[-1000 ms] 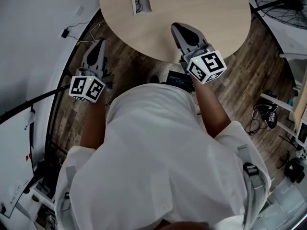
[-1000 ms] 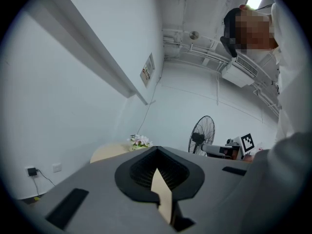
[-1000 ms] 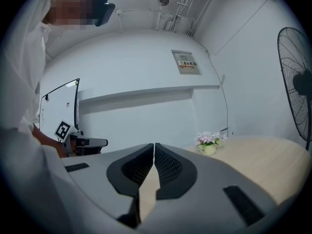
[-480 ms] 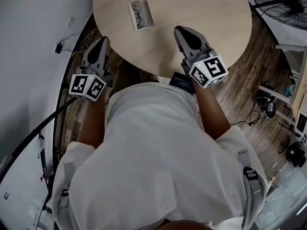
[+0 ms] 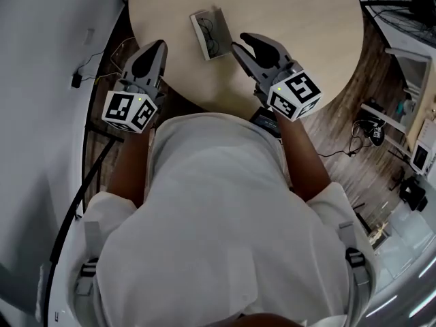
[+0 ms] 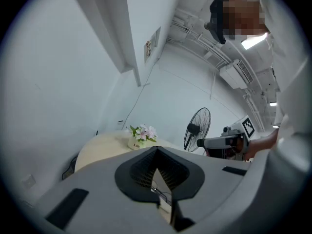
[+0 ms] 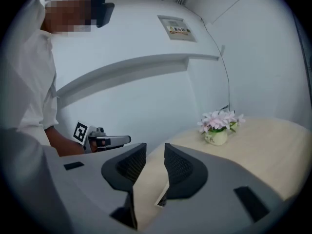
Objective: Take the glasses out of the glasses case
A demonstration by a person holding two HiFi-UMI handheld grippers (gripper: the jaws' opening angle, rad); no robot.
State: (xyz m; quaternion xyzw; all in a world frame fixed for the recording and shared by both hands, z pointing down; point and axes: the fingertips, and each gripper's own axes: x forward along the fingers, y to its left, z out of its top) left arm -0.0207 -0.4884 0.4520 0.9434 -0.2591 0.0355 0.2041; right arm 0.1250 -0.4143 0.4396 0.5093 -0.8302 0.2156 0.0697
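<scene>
An open white glasses case (image 5: pixel 210 34) lies on the round beige table (image 5: pixel 300 12) with dark-framed glasses (image 5: pixel 219 27) inside it. My left gripper (image 5: pixel 158 46) is at the table's near-left edge, left of the case, with its jaw tips together. Through the slit below its tips (image 6: pixel 156 150) I see part of the case (image 6: pixel 163 199). My right gripper (image 5: pixel 246 43) hovers just right of the case; its jaws are opening and nothing is between them. In the right gripper view (image 7: pixel 155 150) a corner of the case (image 7: pixel 163 195) shows through the gap.
A small pot of pink flowers (image 7: pixel 218 126) (image 6: pixel 141 136) stands on the far side of the table. A standing fan (image 5: pixel 402 9) (image 6: pixel 197 129) is on the wood floor to the right. A white wall runs along the left, with cables on the floor.
Both grippers moved forward over the table toward the case, one on each side of it. The right jaws went from shut to open.
</scene>
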